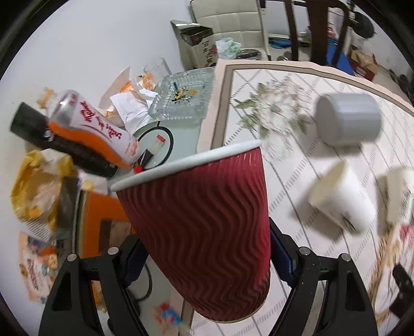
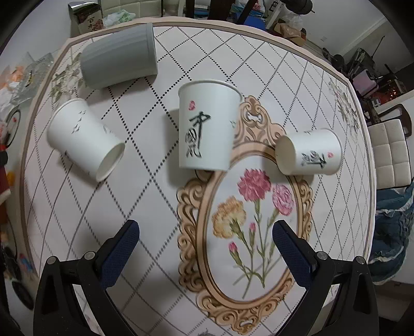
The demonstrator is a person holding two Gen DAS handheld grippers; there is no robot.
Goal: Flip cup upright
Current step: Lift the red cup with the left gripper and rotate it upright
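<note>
My left gripper [image 1: 207, 254] is shut on a red ribbed paper cup [image 1: 204, 222], held above the table's left edge, its white rim pointing up and away, tilted. My right gripper [image 2: 205, 236] is open and empty above the table. Ahead of it a white cup with black calligraphy [image 2: 205, 126] stands upright. A white cup with small birds [image 2: 82, 139] lies on its side to the left. A grey cup [image 2: 120, 56] lies on its side at the back left. A small white calligraphy cup [image 2: 309, 152] lies on its side to the right.
The round table [image 2: 258, 77] has a diamond-pattern cloth with a flower medallion. A side surface to the left holds a glass ashtray [image 1: 185, 95], a bottle [image 1: 90, 126], papers and snack bags. White chairs stand at the back [image 1: 233, 23] and the right [image 2: 390, 152].
</note>
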